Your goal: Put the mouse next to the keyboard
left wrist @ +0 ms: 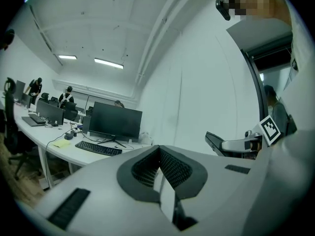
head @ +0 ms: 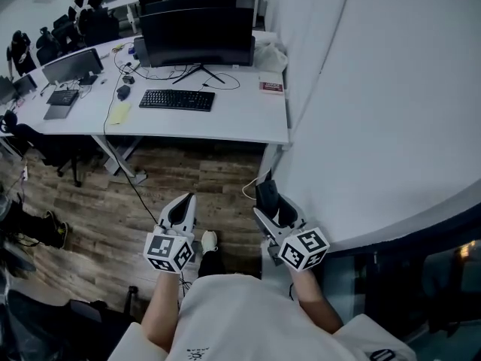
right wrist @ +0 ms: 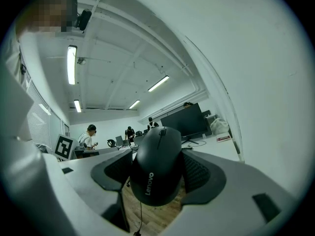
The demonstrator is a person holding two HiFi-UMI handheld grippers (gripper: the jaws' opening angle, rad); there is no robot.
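Note:
A black mouse (right wrist: pixel 157 166) with white lettering is clamped between the jaws of my right gripper (right wrist: pixel 158 167); in the head view the mouse (head: pixel 267 195) sticks out ahead of the right gripper (head: pixel 272 210), over the wooden floor. My left gripper (left wrist: pixel 158 170) is shut with nothing in it, and the left gripper (head: pixel 180 209) is held beside the right one. The black keyboard (head: pixel 177 100) lies on the white desk (head: pixel 248 119) in front of a dark monitor (head: pixel 197 36), well ahead of both grippers. From the left gripper view the keyboard (left wrist: pixel 98 148) is small and far off.
A white curved wall (head: pixel 376 104) runs along the right. A yellow note (head: pixel 119 113), a dark small device (head: pixel 123 92), cables and a red book (head: pixel 271 87) lie on the desk. More desks, monitors and seated people fill the far left. Office chairs (head: pixel 56 156) stand under the desk.

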